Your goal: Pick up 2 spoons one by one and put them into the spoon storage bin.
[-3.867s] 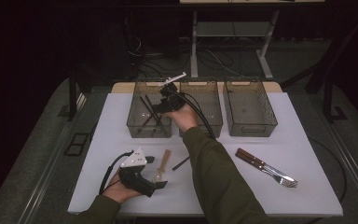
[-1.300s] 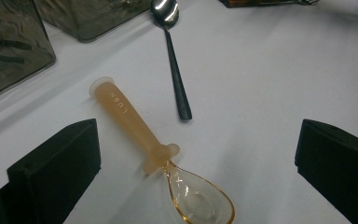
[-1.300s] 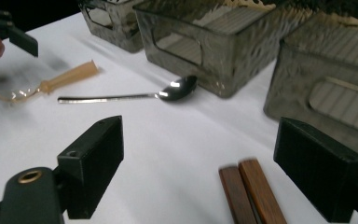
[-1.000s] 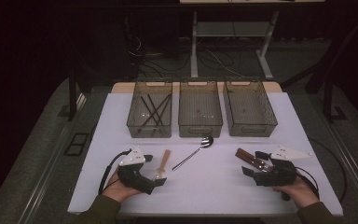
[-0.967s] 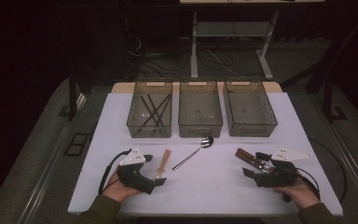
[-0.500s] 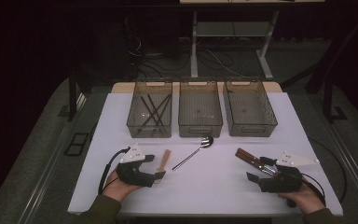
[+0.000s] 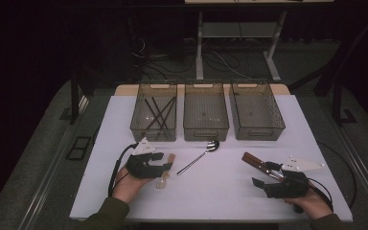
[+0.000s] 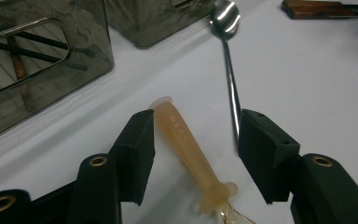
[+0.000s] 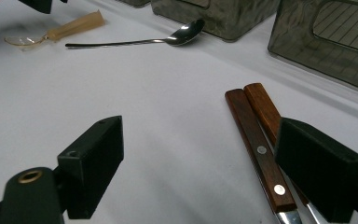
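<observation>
You are holding your left gripper (image 8: pixel 193 149) low over the white table (image 7: pixel 220 191), and its jaws have just been closing. In the left gripper view they are standing about half open around the amber plastic spoon (image 8: pixel 191 154). The left pad is just beside the handle. The right pad is well clear of it, so nothing is being gripped yet.

That close view is showing you the spoon's long axis. The flat handle end is pointing away from you toward the left bin (image 8: pixel 37 60), and the clear bowl end is lying nearest the gripper body at the picture's bottom edge. The high view is giving only a pale sliver of the spoon (image 7: pixel 167 167) under the left gripper (image 7: pixel 165 165).

Just beyond the right pad, the metal spoon (image 8: pixel 228 60) is lying with its bowl toward the bins. In the high view it is running diagonally, its bowl (image 7: pixel 212 145) near the middle bin (image 7: pixel 206 112).

Your right gripper (image 9: pixel 214 158) is hovering wide open and empty. The right gripper view is showing two wooden-handled utensils (image 9: pixel 256 140) side by side beside its right jaw. From above they are blending into one handle (image 7: pixel 254 160). Farthest off, three bins are standing in a row, the right bin (image 7: pixel 256 112) included, with dark sticks (image 7: pixel 155 112) in the left one.
</observation>
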### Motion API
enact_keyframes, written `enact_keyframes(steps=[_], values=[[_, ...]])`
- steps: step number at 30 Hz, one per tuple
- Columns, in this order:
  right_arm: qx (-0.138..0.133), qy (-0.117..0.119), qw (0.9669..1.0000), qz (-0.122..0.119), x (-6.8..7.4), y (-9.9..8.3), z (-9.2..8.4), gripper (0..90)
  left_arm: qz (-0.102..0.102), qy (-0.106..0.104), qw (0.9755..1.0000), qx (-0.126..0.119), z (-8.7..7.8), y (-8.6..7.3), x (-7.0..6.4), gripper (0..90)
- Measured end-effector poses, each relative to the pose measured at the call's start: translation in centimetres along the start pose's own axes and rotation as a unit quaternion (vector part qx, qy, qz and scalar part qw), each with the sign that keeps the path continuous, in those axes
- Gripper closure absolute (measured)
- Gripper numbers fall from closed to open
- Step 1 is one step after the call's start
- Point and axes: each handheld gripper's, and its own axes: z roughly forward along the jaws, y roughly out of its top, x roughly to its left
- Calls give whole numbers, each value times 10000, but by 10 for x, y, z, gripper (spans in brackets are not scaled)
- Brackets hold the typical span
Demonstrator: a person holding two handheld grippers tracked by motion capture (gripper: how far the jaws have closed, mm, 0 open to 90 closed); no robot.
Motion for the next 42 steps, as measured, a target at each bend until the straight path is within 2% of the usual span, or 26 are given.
enact_keyframes(steps=[14,17,19,23,28,36,42], values=[[2,39,10000,-41,1,0,1,155,-114,306,9989,327,33,14,4,541],[20,44,10000,-49,1,0,1,154,-71,361,9984,431,34,13,4,556],[32,46,10000,-57,1,0,2,155,-147,373,9982,436,35,12,3,574],[47,46,9999,-76,1,0,2,155,-35,363,9980,523,37,11,3,580],[43,39,9999,-88,1,0,2,155,0,387,9969,682,39,10,3,589],[65,52,9999,-114,2,0,2,155,80,507,9962,700,40,9,-1,597],[76,50,9999,-143,2,0,2,155,24,503,9965,666,40,9,0,622]])
